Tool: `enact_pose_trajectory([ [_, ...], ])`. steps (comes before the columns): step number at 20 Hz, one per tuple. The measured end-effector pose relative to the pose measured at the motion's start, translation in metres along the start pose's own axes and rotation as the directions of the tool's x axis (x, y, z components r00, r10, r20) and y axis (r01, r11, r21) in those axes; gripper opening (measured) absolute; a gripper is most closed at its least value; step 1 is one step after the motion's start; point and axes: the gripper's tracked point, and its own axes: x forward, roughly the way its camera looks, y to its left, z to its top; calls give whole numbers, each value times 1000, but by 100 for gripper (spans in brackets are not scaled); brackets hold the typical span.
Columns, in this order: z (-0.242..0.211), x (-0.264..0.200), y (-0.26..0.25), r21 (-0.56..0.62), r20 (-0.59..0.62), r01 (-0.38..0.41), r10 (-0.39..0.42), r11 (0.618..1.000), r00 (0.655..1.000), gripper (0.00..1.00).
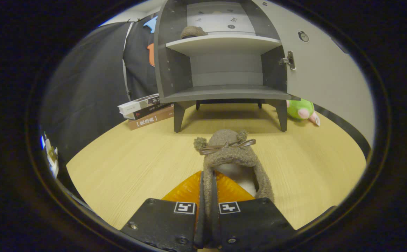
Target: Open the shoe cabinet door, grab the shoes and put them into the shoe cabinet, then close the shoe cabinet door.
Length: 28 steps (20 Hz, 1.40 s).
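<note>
At the bottom centre of the frame the hand-held gripper was closed, its two fingers pinching the side wall of a fuzzy grey-brown slipper with a ribbon bow and pompoms, which stretched forward from between the fingers toward the middle of the picture over the pale wood-grain tabletop. Whether the slipper was lifted clear of the table or resting on it could not be told. The step in hand looked like the carry: the shoe was grabbed and pointed at the dark grey shoe cabinet on short legs, which stood beyond it in the upper centre with its light grey door swung open to the right. The next move would call for raising the slipper to shelf height, passing it between the side panels and setting it down before the fingers part, then swinging the door shut. Inside the cabinet, the lower shelf lay bare, while the white upper shelf already held a second fuzzy grey-brown slipper at its left end. Left of the cabinet's legs lay a stack of books, and at the right, below the door, a green plush toy.
</note>
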Motion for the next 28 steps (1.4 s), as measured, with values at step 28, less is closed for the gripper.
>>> enact_pose_trajectory([
  [28, 310, -227, 31, -120, 404, -17, 65, 993, 912, 12],
])
